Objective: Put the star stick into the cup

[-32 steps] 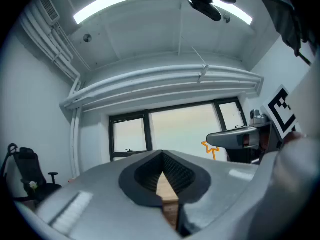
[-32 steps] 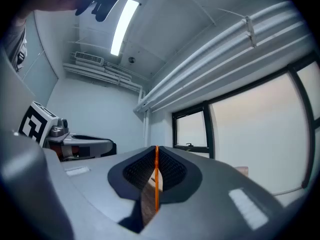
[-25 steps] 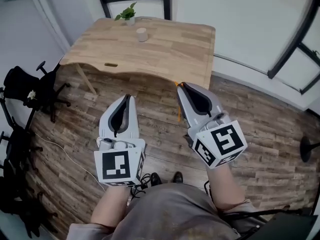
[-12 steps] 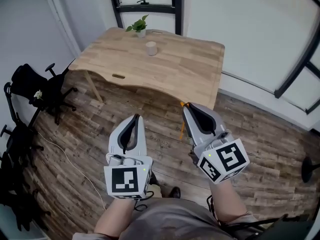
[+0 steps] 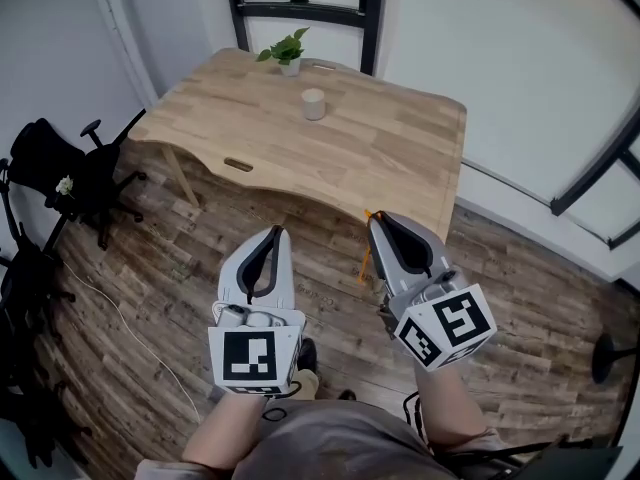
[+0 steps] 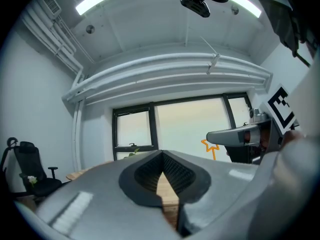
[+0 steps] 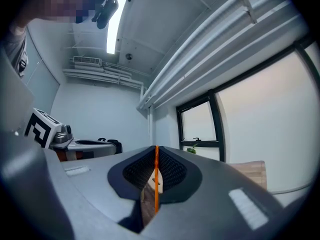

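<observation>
A small beige cup [image 5: 313, 103] stands upright on the far part of the wooden table [image 5: 380, 158]. My right gripper [image 5: 377, 218] is held over the floor in front of the table and is shut on the thin orange star stick [image 5: 364, 258], which hangs down beside its jaws. In the right gripper view the stick [image 7: 156, 179] runs straight up between the closed pads. The stick's star end [image 6: 210, 146] shows in the left gripper view. My left gripper [image 5: 276, 231] is beside the right one, shut with nothing in it.
A potted plant [image 5: 288, 50] sits at the table's far edge by the black window frame. Black office chairs [image 5: 70, 168] stand at the left. A white cable [image 5: 130, 318] lies on the wood floor. A round black base [image 5: 610, 353] is at the right.
The head view has shifted, so the table and cup sit lower and further right in the frame. Both grippers keep the same pose, the right one still holding the stick.
</observation>
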Tool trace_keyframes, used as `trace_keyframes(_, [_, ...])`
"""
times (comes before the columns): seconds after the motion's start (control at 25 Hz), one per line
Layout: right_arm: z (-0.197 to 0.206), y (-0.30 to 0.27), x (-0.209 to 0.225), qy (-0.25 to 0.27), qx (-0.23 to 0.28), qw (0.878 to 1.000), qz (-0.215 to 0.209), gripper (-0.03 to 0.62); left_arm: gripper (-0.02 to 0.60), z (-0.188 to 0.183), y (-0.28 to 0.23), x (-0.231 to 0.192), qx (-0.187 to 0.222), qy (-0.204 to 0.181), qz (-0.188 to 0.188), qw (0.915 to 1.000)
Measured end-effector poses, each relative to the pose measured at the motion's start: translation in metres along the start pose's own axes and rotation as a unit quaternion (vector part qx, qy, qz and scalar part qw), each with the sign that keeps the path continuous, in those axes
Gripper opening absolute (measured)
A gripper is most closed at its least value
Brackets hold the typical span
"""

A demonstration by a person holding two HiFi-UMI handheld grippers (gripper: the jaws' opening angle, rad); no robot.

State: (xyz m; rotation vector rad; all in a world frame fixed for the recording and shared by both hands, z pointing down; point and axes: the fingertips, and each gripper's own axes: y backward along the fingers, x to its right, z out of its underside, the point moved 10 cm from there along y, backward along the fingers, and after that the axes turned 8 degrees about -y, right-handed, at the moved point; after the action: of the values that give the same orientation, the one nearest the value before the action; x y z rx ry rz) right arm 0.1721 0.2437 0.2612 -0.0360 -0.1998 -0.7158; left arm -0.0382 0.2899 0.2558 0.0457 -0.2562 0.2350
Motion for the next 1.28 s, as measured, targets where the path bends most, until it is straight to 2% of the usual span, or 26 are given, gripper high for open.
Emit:
trace_keyframes(0.24, [-0.004,-0.063,0.010,0.002,0.005,1.000,0.014,0.044,0.000,0.009,-0.051,-0.045,0.008,0.002,0.019,0.9998])
trace_keyframes(0.56, [-0.016,-0.119,0.011,0.016,0.029,0.999,0.032,0.044,0.000,0.012,-0.094,-0.094,0.043,-0.001,0.038,0.9983])
trace_keyframes(0.96, [-0.007,-0.149,0.027,0.008,0.020,0.999,0.050,0.044,0.000,0.037,-0.131,-0.109,0.014,0.006,0.060,0.9981])
trace_keyframes(1.28, [-0.001,-0.191,0.069,-0.011,0.017,0.998,0.057,0.044,0.000,0.051,-0.187,-0.116,-0.012,0.004,0.072,0.9973])
